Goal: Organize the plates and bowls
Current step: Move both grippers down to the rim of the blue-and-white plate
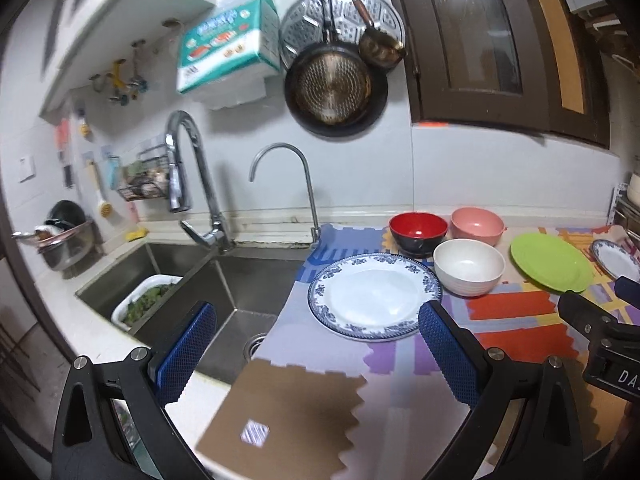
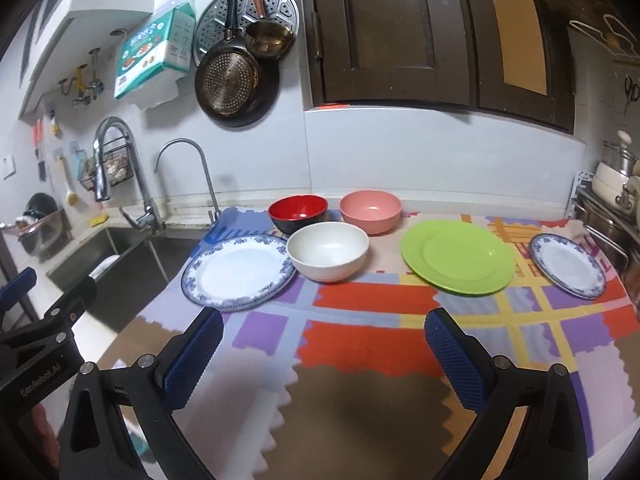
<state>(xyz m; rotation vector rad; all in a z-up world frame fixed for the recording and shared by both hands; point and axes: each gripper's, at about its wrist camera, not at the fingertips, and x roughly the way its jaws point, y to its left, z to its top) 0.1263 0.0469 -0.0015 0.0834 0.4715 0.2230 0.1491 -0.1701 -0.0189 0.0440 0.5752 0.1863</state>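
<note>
The fingers (image 1: 188, 356) of both grippers were wide apart and held nothing. Three bowls (image 2: 328, 254) and three plates (image 2: 238, 272) sat apart on the mat (image 2: 360, 344). The big plate lay near the sink (image 1: 240, 292); a bad push could tip it in.

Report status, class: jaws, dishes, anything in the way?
Left gripper and right gripper open, empty. Three bowls and three plates lie apart on the mat, none stacked. Nothing blocks the dishes.
</note>
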